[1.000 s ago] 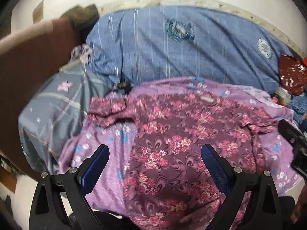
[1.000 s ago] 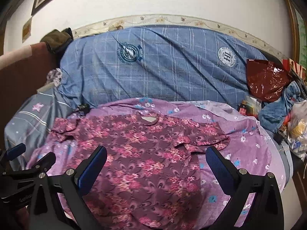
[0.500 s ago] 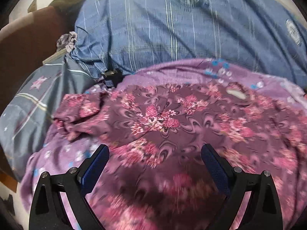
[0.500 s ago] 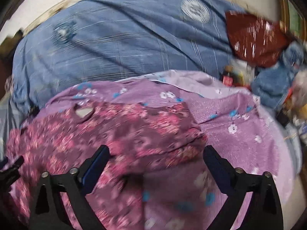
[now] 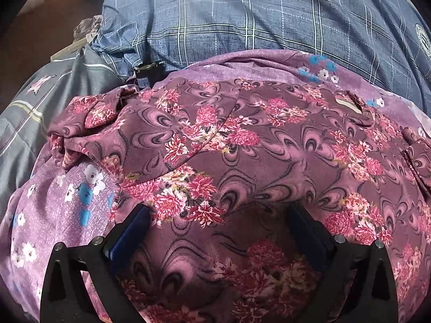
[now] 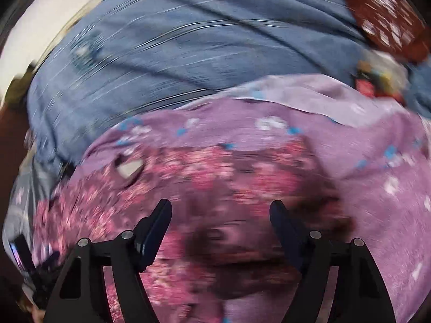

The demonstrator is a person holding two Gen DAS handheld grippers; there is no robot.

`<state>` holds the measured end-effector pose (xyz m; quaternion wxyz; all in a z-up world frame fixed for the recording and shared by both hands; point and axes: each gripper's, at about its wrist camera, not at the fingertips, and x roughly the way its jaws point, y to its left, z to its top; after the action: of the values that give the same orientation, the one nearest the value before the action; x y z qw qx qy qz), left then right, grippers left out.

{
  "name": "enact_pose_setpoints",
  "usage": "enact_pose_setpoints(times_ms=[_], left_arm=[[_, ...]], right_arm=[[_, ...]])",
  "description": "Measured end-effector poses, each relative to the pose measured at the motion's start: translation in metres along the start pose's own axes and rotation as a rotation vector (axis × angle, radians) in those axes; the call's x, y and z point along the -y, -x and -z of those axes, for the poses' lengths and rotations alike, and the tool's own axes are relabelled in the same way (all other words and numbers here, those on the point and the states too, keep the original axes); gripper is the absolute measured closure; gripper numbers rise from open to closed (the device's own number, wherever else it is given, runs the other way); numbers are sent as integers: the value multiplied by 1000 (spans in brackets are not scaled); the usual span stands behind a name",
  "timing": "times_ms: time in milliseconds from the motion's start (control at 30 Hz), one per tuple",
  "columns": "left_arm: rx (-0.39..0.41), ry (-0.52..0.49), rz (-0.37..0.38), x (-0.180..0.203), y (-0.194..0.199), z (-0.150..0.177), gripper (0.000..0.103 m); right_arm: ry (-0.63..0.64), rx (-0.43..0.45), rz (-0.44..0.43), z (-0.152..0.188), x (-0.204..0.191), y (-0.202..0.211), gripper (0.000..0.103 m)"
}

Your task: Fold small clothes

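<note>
A maroon shirt with pink flowers (image 5: 269,145) lies spread on a lilac flowered sheet (image 5: 62,204). Its left sleeve (image 5: 89,123) is bunched at the left. My left gripper (image 5: 218,215) is open and pressed low into the shirt's body, and a fold of cloth covers its fingertips. In the blurred right wrist view the shirt (image 6: 215,183) lies under my right gripper (image 6: 221,210), which is open with its fingers astride the cloth near the shirt's right side. The neck label (image 6: 129,168) shows to the left.
A blue checked duvet (image 5: 242,18) is heaped behind the shirt. A grey star-print cover (image 5: 40,94) lies at the left. A dark red bag (image 6: 382,13) and clutter (image 6: 377,80) sit at the far right. The lilac sheet (image 6: 377,188) extends right.
Both grippers have moved forward and down onto the shirt. The left fingertips are now buried under a fold of it. The right jaws have narrowed a little; that view is motion-blurred.
</note>
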<state>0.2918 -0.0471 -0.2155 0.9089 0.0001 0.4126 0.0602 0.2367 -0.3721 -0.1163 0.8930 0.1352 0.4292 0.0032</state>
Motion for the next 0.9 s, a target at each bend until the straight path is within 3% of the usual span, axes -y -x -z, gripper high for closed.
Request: enact_pose_setpoints(times_ms=[167,233,300,367,467,567,667,800,900], left_arm=[[-21,-7,23,-5,4,1,0],[-53,-18,51,-9,15,1,2],[-84,-41,86,-15,20,-9,7],[-5,-49,63,-24,33,-18,11],[143,25,17,-45,55,-31,9],[254,82,-59,-64,68,-35,9],[250,110,-87,-75,65,-36,9],[236,153,-89,-88,64,-35,9],[245,171,-85,-97,64,-42,9]], right_arm=[[38,-151,77,4,-28,-54,30],[77,-117,141,7,-33,-61,50],[75,-93,138,4,-32,-51,83],[33,-43,103,0,-28,-34,84],[1,-1,73,-3,-30,-14,86],[-86,26,-47,-11,-32,9,83],[-155,20,-168,-20,-37,18,82],[-254,-35,-266,-25,-42,10,84],[-305,-21,-397,-28,-62,13,84]])
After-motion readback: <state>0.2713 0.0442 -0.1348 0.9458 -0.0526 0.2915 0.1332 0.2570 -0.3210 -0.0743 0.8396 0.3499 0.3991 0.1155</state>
